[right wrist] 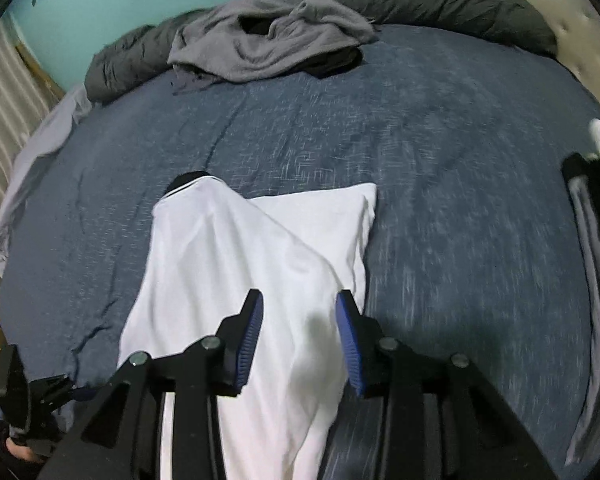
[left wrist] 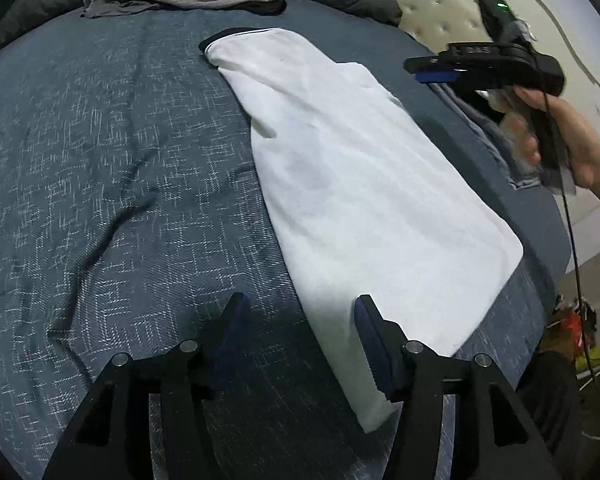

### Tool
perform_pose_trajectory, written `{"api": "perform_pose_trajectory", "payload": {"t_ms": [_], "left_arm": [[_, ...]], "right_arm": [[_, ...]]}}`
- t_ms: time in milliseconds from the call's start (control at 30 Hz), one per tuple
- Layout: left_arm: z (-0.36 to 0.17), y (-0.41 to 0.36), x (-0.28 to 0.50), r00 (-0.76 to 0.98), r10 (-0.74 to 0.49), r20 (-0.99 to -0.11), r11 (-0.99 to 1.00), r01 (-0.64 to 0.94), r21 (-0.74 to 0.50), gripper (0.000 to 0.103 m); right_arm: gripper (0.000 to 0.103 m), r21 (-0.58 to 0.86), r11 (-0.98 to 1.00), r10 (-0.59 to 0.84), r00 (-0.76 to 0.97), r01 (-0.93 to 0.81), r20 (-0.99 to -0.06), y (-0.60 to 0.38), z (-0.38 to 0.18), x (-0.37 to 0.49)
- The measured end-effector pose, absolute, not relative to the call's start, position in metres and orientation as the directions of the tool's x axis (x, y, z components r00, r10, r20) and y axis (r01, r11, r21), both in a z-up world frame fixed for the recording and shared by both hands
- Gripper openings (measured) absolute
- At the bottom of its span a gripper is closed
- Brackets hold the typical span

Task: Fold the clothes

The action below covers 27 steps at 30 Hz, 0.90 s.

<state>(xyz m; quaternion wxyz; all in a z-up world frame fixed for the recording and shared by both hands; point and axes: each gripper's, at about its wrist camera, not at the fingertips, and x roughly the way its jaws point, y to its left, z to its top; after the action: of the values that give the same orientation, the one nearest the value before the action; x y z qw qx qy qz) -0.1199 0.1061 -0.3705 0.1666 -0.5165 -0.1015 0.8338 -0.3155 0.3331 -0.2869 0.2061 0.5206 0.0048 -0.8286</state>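
Here, both tongs, left (left wrist: 300, 320) and right (right wrist: 300, 312), apart and empty above the folded white garment (left wrist: 364, 184).

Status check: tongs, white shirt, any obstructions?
Both tongs open, empty. White shirt folded lengthwise, flat on bed. Grey clothes pile far side, clear.

lettering on the right gripper (left wrist: 436, 74) is too blurred to read.

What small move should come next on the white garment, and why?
Probably fold it in half lengthwise: the white garment lies as a long narrow strip on the blue bedspread, and both the left gripper and the right gripper are open, holding nothing.
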Motion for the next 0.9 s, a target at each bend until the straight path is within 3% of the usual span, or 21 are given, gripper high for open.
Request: {"api": "perform_pose_trajectory", "payload": {"t_ms": [367, 500, 533, 733, 900], "left_arm": [[-0.380, 0.108, -0.124, -0.387, 0.377, -0.841, -0.926, -0.175, -0.335, 0.060], [-0.381, 0.108, -0.124, -0.388, 0.374, -0.842, -0.927, -0.179, -0.329, 0.060], [-0.381, 0.108, -0.123, -0.388, 0.373, -0.843, -0.928, -0.180, -0.328, 0.060], [-0.383, 0.110, -0.123, -0.392, 0.364, -0.845, -0.931, -0.185, -0.315, 0.061], [-0.385, 0.113, -0.124, -0.393, 0.352, -0.850, -0.935, -0.192, -0.298, 0.061]], "right_arm": [[0.037, 0.095, -0.912, -0.241, -0.334, 0.398, -0.911, 0.304, -0.324, -0.358], [0.007, 0.087, -0.908, -0.235, -0.329, 0.409, -0.915, 0.303, -0.328, -0.359], [0.003, 0.096, -0.911, -0.244, -0.336, 0.401, -0.909, 0.306, -0.326, -0.360], [0.000, 0.102, -0.929, -0.242, -0.374, 0.356, -0.895, 0.322, -0.321, -0.361], [0.000, 0.033, -0.969, -0.136, -0.421, 0.245, -0.897, 0.345, -0.324, -0.367]]}}
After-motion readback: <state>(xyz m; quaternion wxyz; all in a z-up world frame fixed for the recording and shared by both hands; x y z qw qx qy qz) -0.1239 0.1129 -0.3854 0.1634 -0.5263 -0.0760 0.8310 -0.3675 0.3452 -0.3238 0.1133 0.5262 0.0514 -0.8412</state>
